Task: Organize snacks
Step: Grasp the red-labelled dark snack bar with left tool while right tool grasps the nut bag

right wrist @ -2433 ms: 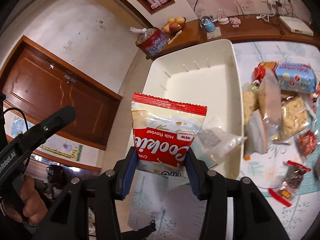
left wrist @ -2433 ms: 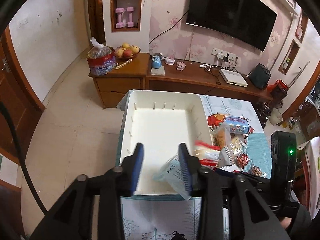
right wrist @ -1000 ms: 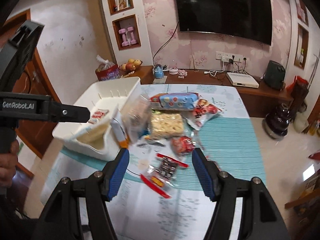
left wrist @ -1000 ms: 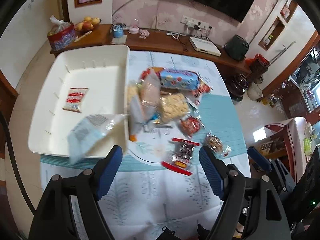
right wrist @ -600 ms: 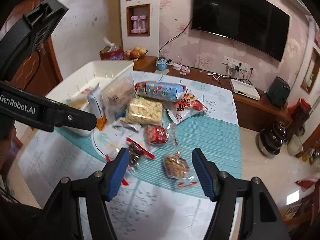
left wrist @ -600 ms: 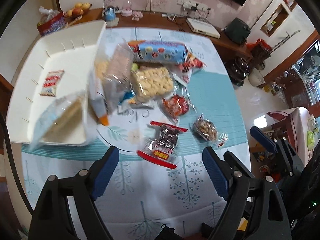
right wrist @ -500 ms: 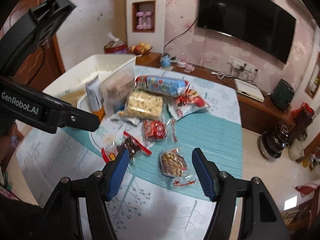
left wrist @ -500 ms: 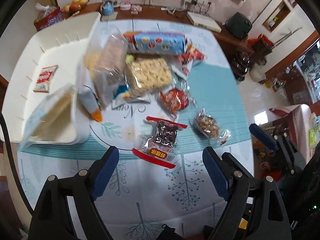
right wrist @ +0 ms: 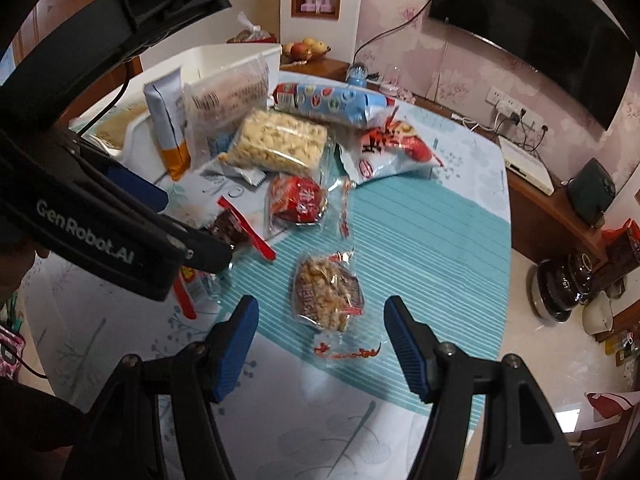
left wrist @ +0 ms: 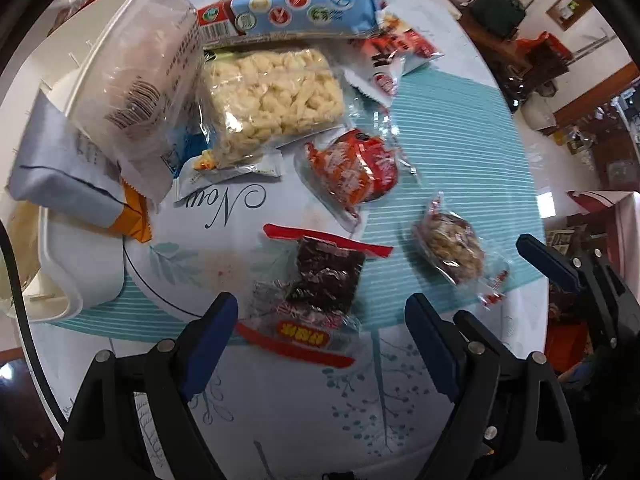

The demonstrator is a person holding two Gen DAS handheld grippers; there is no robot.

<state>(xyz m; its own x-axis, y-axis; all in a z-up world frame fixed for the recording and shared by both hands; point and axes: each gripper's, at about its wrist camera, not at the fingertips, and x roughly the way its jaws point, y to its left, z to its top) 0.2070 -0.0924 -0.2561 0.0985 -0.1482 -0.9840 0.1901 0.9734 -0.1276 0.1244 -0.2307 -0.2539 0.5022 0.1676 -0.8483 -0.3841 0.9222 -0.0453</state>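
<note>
Left tool (left wrist: 320, 316): pointing straight down over the surface, jaws spread wide and gripping nothing; they widened a little further in the last second. A red-edged clear packet of dark snack (left wrist: 316, 284) lies flat on the cloth between the blue fingers, untouched.
Right tool (right wrist: 320, 316): tilted down at the surface, jaws apart and empty. A clear packet of nut brittle (right wrist: 326, 294) lies on the teal stripes ahead, in line with the gap, pads not on it.
White bin (left wrist: 64, 280): at the left edge of the surface. A grey and orange pouch (left wrist: 64, 176) and a clear sleeve with a barcode (left wrist: 136, 80) lean over its near rim.
Snack pile: a bag of pale puffs (left wrist: 272, 96), a long blue pack (left wrist: 292, 12), a red and white bag (left wrist: 392, 60) and a round red packet (left wrist: 352, 168) lie close together beyond the two nearer packets.
In the way: in the right wrist view the left tool's black body (right wrist: 100, 216) crosses the frame and covers part of the red-edged packet.
Surface (left wrist: 448, 136): teal striped and leaf-printed cloth.
</note>
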